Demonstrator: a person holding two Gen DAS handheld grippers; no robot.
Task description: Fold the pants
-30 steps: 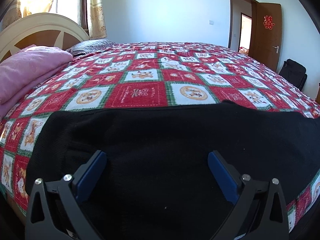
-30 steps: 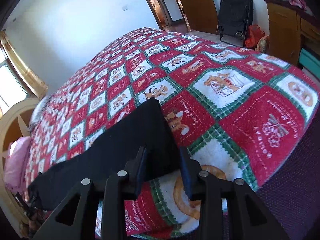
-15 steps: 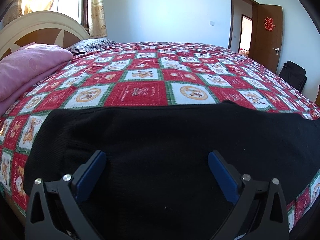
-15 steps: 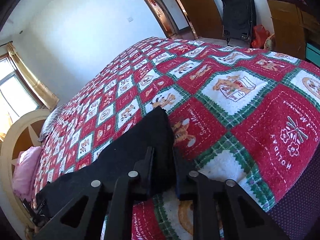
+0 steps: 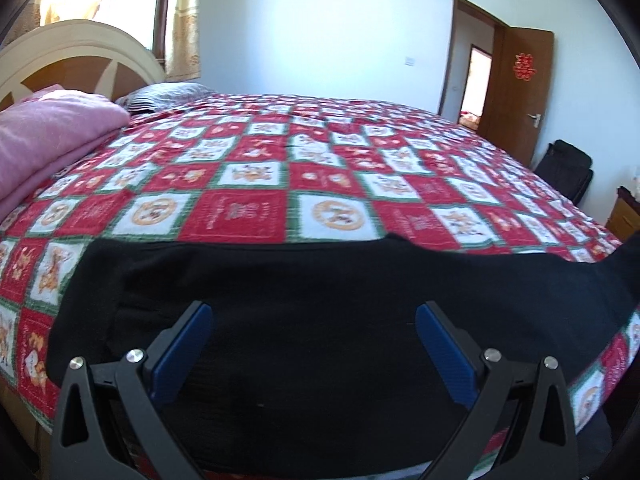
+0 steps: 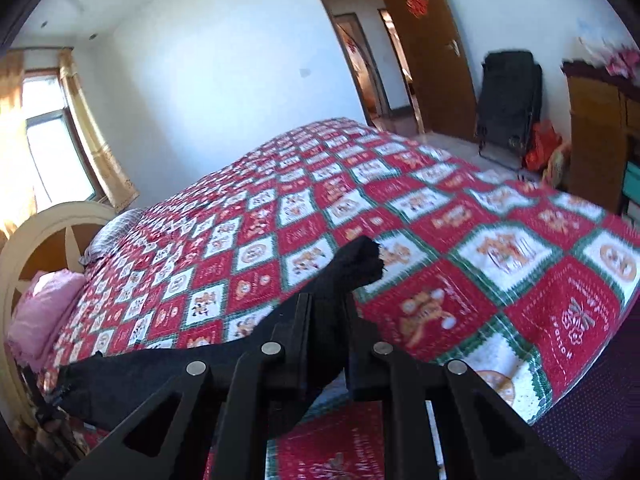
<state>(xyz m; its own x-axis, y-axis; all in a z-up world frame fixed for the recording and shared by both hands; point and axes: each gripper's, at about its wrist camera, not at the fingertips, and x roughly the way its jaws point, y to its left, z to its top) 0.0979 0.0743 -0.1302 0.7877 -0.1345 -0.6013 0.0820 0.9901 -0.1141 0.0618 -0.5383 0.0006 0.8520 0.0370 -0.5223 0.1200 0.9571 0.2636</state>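
Black pants (image 5: 312, 300) lie flat along the near edge of the bed on a red, white and green patchwork quilt (image 5: 248, 184). My left gripper (image 5: 314, 324) is open, its blue pads hovering just over the waist end of the pants. My right gripper (image 6: 328, 312) is shut on the leg end of the pants (image 6: 352, 264) and holds it lifted above the quilt (image 6: 460, 248). The rest of the pants (image 6: 132, 376) trails down to the left toward the headboard.
A pink folded blanket (image 5: 44, 136) and a striped pillow (image 5: 164, 94) sit by the headboard (image 5: 68, 52). An open wooden door (image 5: 516, 88) and a black bag (image 5: 564, 172) stand at the far right. A wooden cabinet (image 6: 600, 136) is at the right.
My right gripper closed on the leg end of the pants and lifted it off the quilt. My left gripper stayed open over the waist end.
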